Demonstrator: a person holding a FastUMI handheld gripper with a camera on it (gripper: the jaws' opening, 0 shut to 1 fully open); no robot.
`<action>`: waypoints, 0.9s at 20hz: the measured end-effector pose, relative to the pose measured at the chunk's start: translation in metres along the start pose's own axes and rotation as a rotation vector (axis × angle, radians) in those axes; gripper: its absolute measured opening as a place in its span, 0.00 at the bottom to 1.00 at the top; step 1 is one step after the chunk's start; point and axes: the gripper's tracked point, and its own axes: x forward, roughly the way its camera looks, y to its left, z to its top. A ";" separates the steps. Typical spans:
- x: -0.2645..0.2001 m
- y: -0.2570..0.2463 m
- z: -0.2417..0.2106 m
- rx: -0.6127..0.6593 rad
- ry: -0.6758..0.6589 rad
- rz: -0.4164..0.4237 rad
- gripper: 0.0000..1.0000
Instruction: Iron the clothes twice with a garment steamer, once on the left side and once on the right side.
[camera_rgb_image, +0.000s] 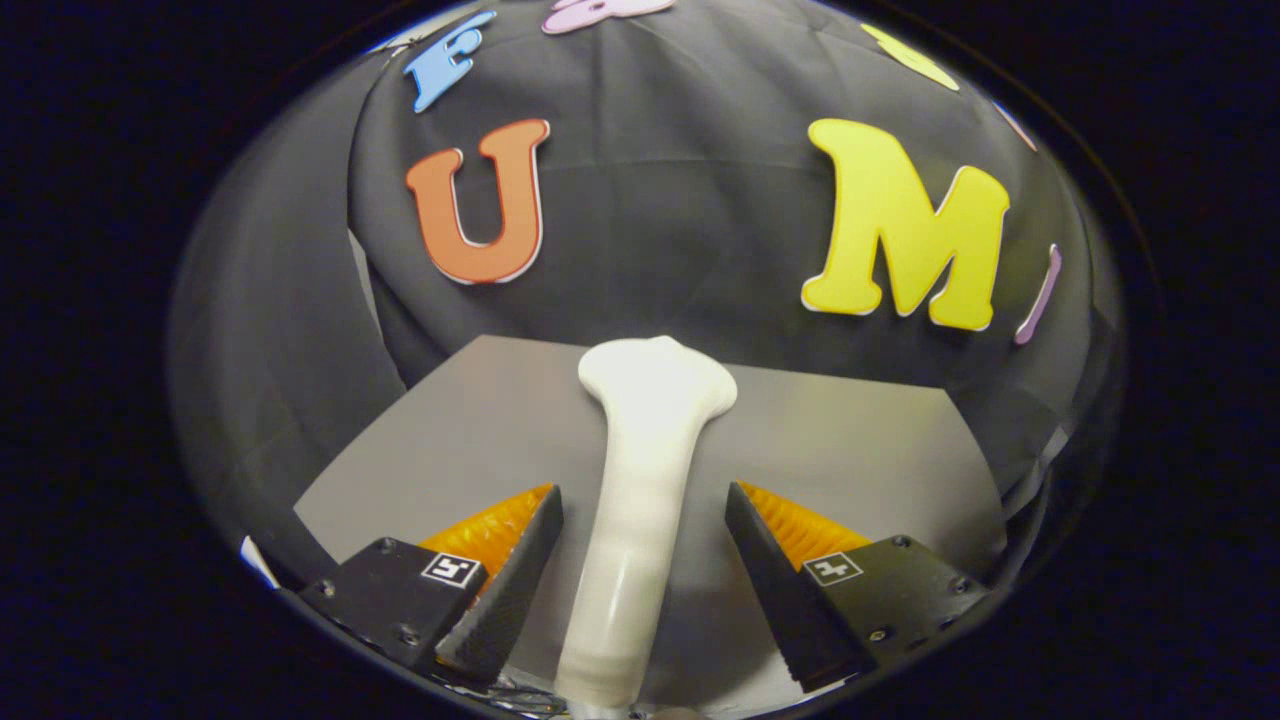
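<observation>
A white garment steamer (640, 480) lies lengthwise along my view, its wide head pointing away toward the booth wall and its handle running back between my fingers. My gripper (642, 490) is open. One finger stands on each side of the handle, with a small gap showing on both sides, so neither finger presses on it. The steamer's near end drops out of sight below the fingers.
A grey tabletop (850, 450) spreads under the steamer and ends at the black cloth wall (680, 220) just past the steamer's head. Bare grey surface shows to the left and right of the steamer.
</observation>
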 end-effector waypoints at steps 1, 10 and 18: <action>0.000 0.001 0.000 -0.003 0.011 -0.003 0.97; 0.005 0.009 -0.004 0.060 0.075 0.000 0.44; -0.041 0.013 0.023 0.050 -0.063 0.034 0.37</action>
